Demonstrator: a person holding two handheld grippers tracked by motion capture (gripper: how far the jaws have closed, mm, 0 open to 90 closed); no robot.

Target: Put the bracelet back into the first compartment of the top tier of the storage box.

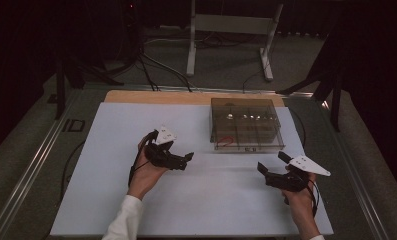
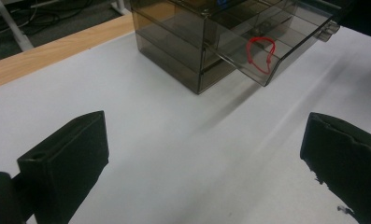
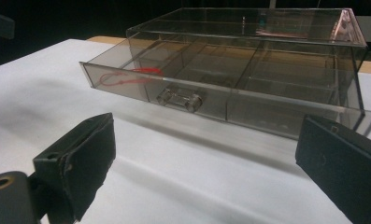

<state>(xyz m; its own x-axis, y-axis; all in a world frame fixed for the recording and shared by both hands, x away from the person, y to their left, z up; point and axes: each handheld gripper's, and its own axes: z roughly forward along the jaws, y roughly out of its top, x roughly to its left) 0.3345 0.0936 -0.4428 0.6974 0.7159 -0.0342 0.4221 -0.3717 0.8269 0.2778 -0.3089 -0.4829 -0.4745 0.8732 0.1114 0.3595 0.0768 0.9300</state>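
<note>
A smoky see-through drawer box (image 1: 246,124) is parked toward the far right of the white surface (image 1: 111,200), with its bottom drawer (image 3: 230,100) pulled out a bit toward the near side. A red rubber band (image 2: 260,53) can be seen lying in the drawer's left compartment, right behind the front wall. The left hand-held gripper (image 1: 186,159) is held over the middle of the surface, left of the box, jaws spread wide with nothing between them. The right hand-held gripper (image 1: 270,165) is held just near of the drawer front, also gaping wide and holding nothing. Neither is touching the box.
</note>
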